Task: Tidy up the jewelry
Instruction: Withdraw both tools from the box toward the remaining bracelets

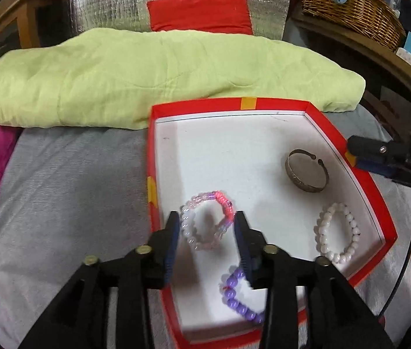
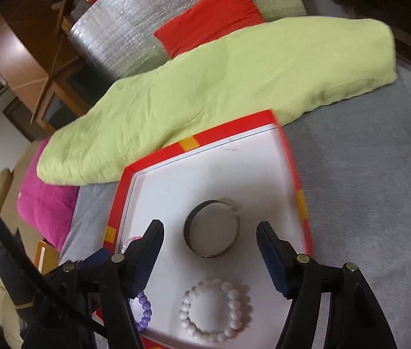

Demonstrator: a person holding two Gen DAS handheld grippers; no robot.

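Resting on a grey bedspread beside a green quilt, the red tray sits under both spread tongs.

- I'm looking at a home bedroom: grey bedspread, folded green quilt, red pillow.
- Wicker basket and wooden cabinet stand alongside.

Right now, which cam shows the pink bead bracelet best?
Left wrist: the pink bead bracelet lies whole in the red box, between the left gripper's open fingers. Right wrist shows only a sliver behind the right gripper's finger.
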